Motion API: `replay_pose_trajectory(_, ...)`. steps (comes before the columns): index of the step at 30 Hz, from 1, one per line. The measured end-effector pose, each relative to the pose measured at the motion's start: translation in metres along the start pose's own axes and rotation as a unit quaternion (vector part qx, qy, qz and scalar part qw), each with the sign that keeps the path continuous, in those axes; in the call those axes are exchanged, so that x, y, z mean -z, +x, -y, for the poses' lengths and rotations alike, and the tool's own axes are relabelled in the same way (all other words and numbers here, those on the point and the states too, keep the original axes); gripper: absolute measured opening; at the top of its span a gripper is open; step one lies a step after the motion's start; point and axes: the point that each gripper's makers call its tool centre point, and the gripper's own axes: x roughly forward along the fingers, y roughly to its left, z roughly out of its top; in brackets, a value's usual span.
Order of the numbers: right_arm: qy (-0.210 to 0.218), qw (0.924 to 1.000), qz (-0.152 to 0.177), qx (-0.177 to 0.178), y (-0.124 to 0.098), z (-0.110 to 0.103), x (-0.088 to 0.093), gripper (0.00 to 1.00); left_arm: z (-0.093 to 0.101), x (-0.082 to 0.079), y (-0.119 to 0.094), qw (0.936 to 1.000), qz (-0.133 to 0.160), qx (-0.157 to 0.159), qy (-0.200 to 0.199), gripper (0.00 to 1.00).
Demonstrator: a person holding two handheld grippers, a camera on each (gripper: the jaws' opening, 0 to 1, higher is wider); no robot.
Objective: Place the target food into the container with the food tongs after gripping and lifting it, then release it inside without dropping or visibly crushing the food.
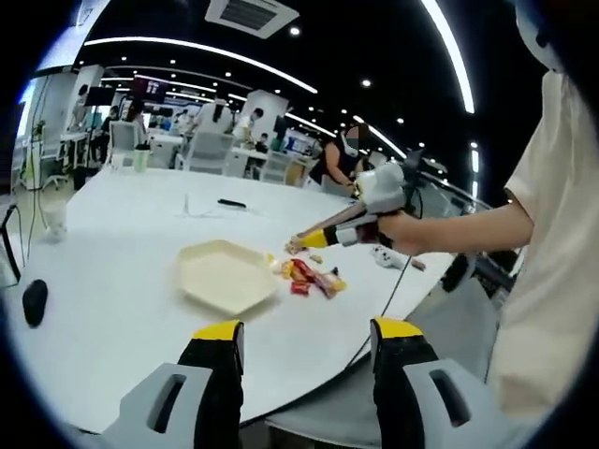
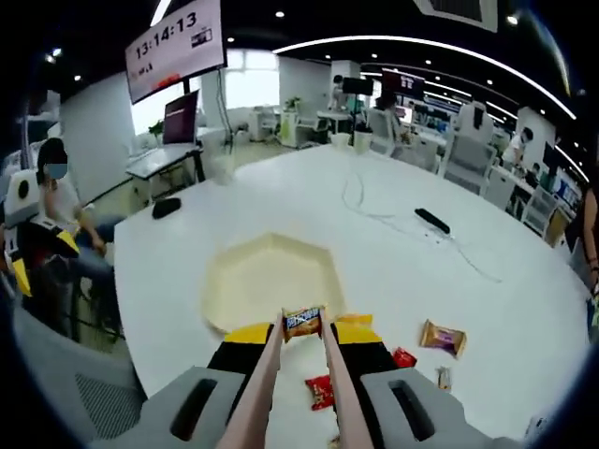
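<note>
A small brown-wrapped snack packet [image 2: 303,323] is pinched between the tips of the pale food tongs [image 2: 298,383], which are squeezed by the jaws of the right gripper [image 2: 301,348]. The packet is held just above the near rim of the cream hexagonal paper tray [image 2: 267,276] on the white worktop [image 2: 393,262]. At 3 o'clock of the tray, loose wrapped snacks [image 1: 309,276] lie scattered. The left gripper [image 1: 307,329] is held with jaws wide apart, gripping nothing.
</note>
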Motion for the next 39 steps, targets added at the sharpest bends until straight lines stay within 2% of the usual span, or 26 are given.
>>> replay_pose_trajectory(9, -0.009, 0.9998, 0.006, -0.014, 0.012, -0.014, -0.016, 0.23, -0.007, 0.005, -0.010, 0.9997, 0.006, -0.019, -0.012, 0.54)
replay_pose_trajectory(21, -0.027, 0.9991, 0.011, -0.031, 0.026, -0.030, -0.034, 0.23, -0.008, 0.004, -0.013, 0.9996, 0.011, -0.023, -0.014, 0.53)
replay_pose_trajectory(39, -0.040, 0.9982, 0.011, -0.044, 0.037, -0.041, -0.044, 0.23, -0.016, 0.004, -0.017, 0.9994, 0.014, -0.028, -0.017, 0.52)
